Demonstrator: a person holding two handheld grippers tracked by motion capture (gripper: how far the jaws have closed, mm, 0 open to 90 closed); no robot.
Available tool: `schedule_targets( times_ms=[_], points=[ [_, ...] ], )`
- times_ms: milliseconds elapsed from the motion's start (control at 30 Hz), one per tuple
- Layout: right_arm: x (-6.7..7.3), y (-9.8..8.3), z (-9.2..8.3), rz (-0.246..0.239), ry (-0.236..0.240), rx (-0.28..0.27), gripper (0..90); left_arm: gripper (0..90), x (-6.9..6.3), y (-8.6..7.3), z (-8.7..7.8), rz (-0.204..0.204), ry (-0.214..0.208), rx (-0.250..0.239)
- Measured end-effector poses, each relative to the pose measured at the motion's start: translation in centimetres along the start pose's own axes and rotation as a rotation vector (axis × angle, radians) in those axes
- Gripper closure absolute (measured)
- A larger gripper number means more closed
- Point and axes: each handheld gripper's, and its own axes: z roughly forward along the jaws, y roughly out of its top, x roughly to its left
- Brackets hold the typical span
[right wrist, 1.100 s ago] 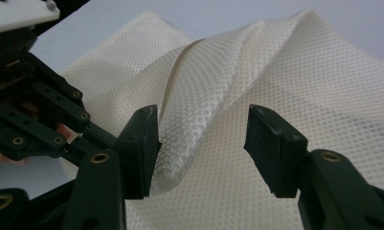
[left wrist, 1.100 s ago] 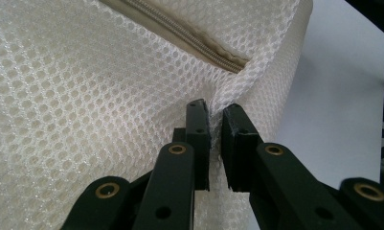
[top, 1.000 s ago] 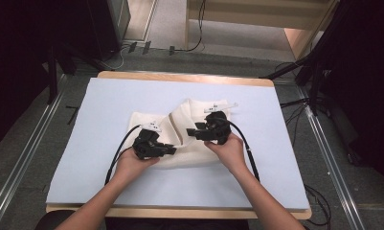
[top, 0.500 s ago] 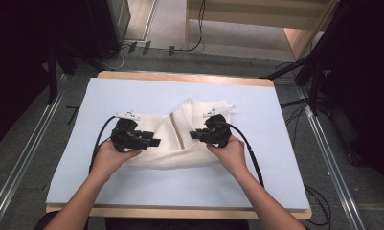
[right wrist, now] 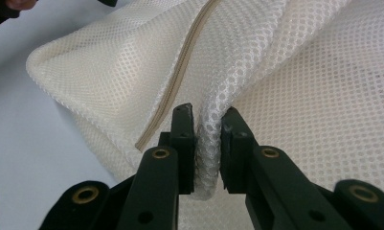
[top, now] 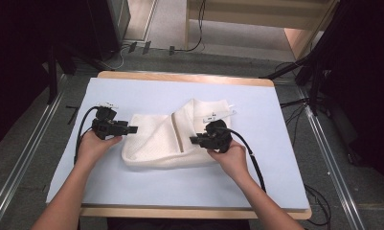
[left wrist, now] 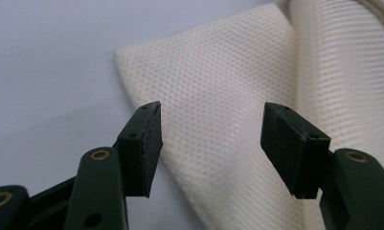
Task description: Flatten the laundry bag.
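Right gripper [right wrist: 208, 143] pinching fold of mesh bag [top: 170, 139]; left gripper [left wrist: 211, 139] jaws just opened wide, nothing between. Risk: one-sided pull drags bag across surface [top: 146, 184], bunching it.

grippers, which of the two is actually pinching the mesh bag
The right gripper: its jaws are clamped on a fold of the white mesh bag. The left gripper has just been opening, jaws apart with nothing between them.

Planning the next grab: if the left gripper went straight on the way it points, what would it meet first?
Probably the near corner of the white mesh bag; the left gripper stands open, aimed at it, though the gap is hard to judge.
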Motion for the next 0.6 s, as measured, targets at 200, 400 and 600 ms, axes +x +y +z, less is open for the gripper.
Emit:
schedule_targets(
  times_ms=[200, 400, 600],
  points=[
    [0.2, -0.4, -0.3, 0.008, -0.004, -0.002, 78.5, 40.7, 1.4, 0.6, 1.0, -0.019, 0.035, 0.008],
    [0.4, -0.8, -0.6, 0.010, -0.008, -0.005, 78.2, 43.1, 2.3, 1.2, 2.5, -0.035, 0.024, 0.027],
    [0.3, -1.1, -0.9, 0.014, -0.010, -0.007, 77.8, 51.8, 1.4, 1.7, 3.4, -0.017, -0.008, 0.054]
  ],
)
